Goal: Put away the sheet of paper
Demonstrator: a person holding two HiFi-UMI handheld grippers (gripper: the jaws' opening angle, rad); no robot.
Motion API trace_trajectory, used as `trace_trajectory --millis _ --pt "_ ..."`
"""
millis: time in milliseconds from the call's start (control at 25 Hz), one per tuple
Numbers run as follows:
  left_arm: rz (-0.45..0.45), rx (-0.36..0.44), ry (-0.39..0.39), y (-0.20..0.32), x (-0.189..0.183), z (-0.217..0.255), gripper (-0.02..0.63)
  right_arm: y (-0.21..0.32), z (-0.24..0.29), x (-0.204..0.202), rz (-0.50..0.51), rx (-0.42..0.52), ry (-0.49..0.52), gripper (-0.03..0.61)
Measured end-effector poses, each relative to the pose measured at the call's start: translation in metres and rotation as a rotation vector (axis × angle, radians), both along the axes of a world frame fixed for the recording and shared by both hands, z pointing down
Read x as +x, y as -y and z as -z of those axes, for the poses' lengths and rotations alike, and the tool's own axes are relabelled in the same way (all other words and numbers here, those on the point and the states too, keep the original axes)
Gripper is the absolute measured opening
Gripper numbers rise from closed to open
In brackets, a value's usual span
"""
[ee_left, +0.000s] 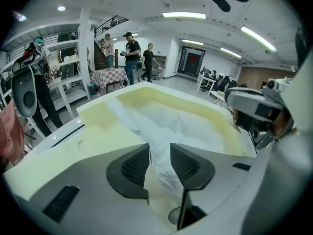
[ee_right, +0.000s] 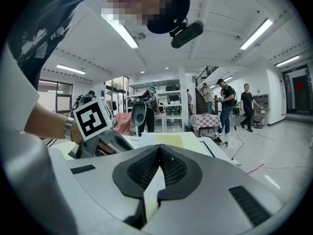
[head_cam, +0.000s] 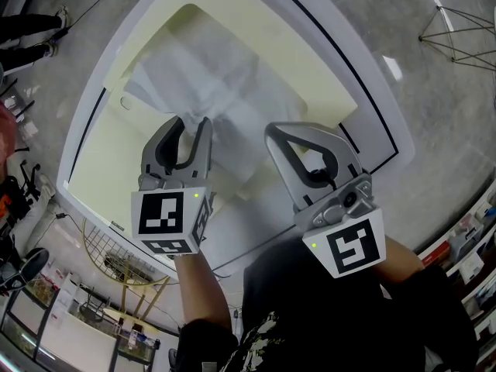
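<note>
On cream tabletop (head_cam: 108,169), gathering sheet of paper (head_cam: 225,91): left tongs (ee_left: 160,150) spread astride it, right tongs (ee_right: 159,151) pressed together, empty. Probably needs pinching next.

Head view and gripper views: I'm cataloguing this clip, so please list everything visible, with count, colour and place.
table: 1, white with a black line, under everything
tray: 1, cream, on the table
paper: 1, white, crumpled, in the tray
bystanders: at least 4, mostly dark clothes, far behind the table
checked table: 1, red and white, beside the bystanders
left gripper: 1, grey, open, jaws either side of the paper's near end
right gripper: 1, grey, shut, empty, beside the left gripper
</note>
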State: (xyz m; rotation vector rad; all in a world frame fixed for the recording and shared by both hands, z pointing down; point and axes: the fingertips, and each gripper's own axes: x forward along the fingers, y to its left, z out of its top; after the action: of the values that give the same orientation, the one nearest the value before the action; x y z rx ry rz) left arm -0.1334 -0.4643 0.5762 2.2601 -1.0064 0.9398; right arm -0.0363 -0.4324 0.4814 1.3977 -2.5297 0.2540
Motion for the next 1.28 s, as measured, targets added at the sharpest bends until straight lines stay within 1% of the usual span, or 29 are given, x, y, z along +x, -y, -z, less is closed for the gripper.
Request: trace_trajectory --millis 320,640,760,880,1000,1120,1280 --pt "0.022 0.009 0.055 -0.006 -0.019 0.008 0.131 -0.005 0.006 0.006 -0.009 0.007 -0.004 -0.002" --pt "0.042 0.029 0.072 -0.020 -0.029 0.019 0.132 -0.018 0.018 -0.003 0.019 0.039 -0.002 -0.002" --pt "0.045 0.038 0.061 -0.031 -0.027 0.031 0.126 -0.024 0.025 -0.003 0.032 0.046 -0.008 -0.002" --pt "0.057 0.037 0.034 -0.049 -0.025 0.042 0.124 -0.031 0.032 -0.004 0.057 0.053 -0.017 -0.002" --pt "0.068 0.039 0.021 -0.064 -0.031 0.046 0.118 -0.035 0.035 -0.012 0.082 0.069 -0.026 -0.002" --pt "0.093 0.056 0.026 -0.079 -0.040 0.049 0.095 -0.043 0.035 -0.022 0.105 0.073 -0.024 -0.002" --pt "0.138 0.100 0.031 -0.095 -0.049 0.054 0.046 -0.058 0.034 -0.031 0.139 0.091 -0.016 -0.002"
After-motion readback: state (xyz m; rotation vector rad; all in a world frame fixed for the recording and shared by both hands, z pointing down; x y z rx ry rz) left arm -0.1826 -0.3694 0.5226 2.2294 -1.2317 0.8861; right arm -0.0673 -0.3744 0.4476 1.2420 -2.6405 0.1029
